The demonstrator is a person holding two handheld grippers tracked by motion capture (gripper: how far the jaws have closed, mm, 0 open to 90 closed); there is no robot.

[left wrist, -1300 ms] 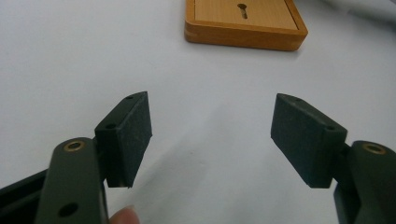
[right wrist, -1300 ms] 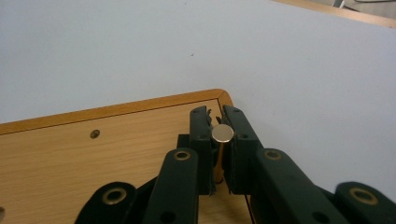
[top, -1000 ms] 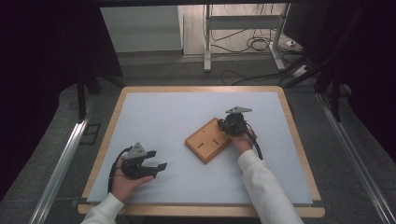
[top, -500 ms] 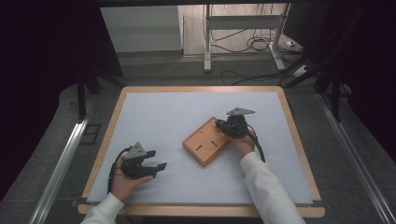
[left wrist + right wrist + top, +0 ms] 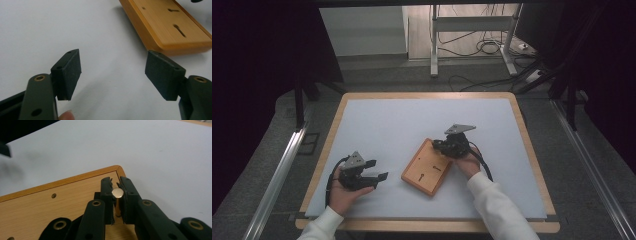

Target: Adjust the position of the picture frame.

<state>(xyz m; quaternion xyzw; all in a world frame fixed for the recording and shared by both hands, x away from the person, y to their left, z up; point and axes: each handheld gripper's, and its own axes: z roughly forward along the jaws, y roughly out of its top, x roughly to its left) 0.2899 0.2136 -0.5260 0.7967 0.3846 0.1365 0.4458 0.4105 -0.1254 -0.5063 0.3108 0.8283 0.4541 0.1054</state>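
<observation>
A flat wooden board [image 5: 426,169] with two keyhole slots lies on the white table top [image 5: 412,120]; its near corner also shows in the left gripper view [image 5: 170,27]. My right gripper [image 5: 438,146] reaches over the board's far corner [image 5: 62,197]. Its jaws [image 5: 117,195] are shut on a small brass pin [image 5: 117,192] with a round head, held upright; whether the pin's foot sits in the board I cannot tell. My left gripper [image 5: 379,170] rests at the front left, open [image 5: 113,72], nothing between its pads, a short way left of the board.
The table top has a wooden rim [image 5: 532,150]. Metal rails [image 5: 277,175] run along both sides of the table. A stand and cables [image 5: 477,45] sit on the floor beyond the far edge.
My right gripper has moved toward the front left, still shut on the pin, and the board has shifted the same way. The left gripper has stayed put.
</observation>
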